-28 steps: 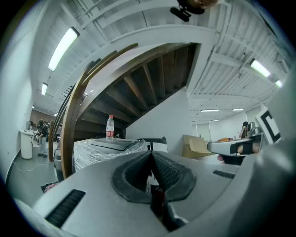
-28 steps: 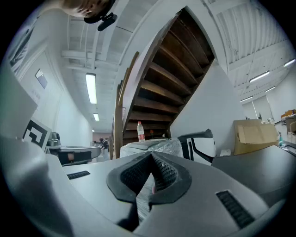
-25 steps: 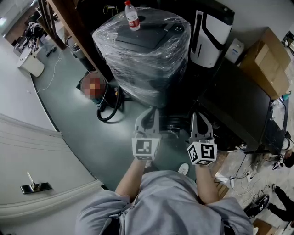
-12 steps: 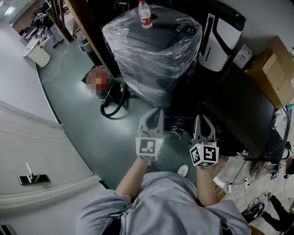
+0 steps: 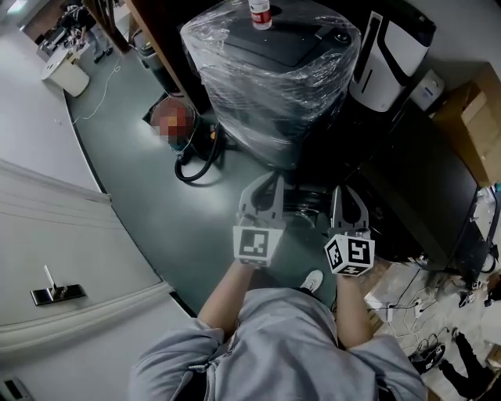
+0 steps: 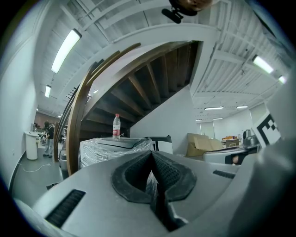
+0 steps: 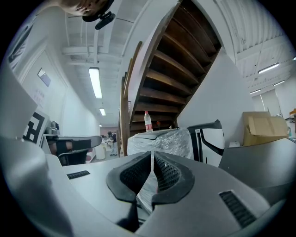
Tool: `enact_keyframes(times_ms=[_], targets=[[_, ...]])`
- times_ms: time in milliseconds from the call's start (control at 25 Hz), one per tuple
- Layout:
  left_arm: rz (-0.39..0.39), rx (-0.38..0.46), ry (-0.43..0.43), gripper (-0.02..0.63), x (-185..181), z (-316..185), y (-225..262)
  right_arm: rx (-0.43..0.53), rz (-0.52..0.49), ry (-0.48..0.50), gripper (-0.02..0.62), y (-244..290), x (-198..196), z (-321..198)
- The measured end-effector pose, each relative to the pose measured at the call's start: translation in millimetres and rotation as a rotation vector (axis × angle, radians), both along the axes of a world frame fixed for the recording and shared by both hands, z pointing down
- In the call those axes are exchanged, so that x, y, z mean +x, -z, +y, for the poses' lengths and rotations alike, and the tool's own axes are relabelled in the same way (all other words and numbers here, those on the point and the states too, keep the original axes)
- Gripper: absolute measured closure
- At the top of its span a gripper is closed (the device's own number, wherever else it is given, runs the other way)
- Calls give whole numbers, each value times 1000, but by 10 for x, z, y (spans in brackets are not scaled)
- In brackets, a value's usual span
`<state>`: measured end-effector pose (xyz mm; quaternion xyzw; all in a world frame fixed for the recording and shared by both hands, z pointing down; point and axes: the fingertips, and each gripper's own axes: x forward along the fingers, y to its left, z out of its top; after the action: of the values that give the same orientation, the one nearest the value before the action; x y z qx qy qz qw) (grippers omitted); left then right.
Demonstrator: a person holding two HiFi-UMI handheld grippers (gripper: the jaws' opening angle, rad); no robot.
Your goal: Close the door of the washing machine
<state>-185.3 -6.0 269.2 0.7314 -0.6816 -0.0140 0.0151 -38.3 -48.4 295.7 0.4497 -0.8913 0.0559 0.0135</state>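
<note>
A dark machine wrapped in clear plastic film [image 5: 274, 78] stands ahead of me under a wooden staircase. Its flat top lid lies down, and a water bottle [image 5: 260, 14] stands on it. My left gripper [image 5: 269, 185] and right gripper [image 5: 345, 196] are held side by side in front of my chest, short of the machine and touching nothing. In the left gripper view the left gripper [image 6: 151, 158] is shut and empty, with the wrapped machine [image 6: 111, 149] beyond it. The right gripper [image 7: 152, 157] is also shut and empty in its own view.
A white-and-black appliance [image 5: 385, 55] stands right of the wrapped machine. A large black flat panel [image 5: 419, 188] and cardboard boxes [image 5: 473, 117] lie further right. A black hose [image 5: 194, 160] coils on the green floor. A white door with a handle [image 5: 55, 294] is at my left.
The wrapped machine has shifted right and up in the head view, with the bottle now at the top edge. Both grippers stay shut, side by side.
</note>
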Motion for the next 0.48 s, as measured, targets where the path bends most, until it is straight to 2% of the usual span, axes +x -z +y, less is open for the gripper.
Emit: enact_keyframes(times_ms=[480], targets=[[-12,-21,2,607,-172,-108,-227,-102,91,54,594,-600,-324,-151]])
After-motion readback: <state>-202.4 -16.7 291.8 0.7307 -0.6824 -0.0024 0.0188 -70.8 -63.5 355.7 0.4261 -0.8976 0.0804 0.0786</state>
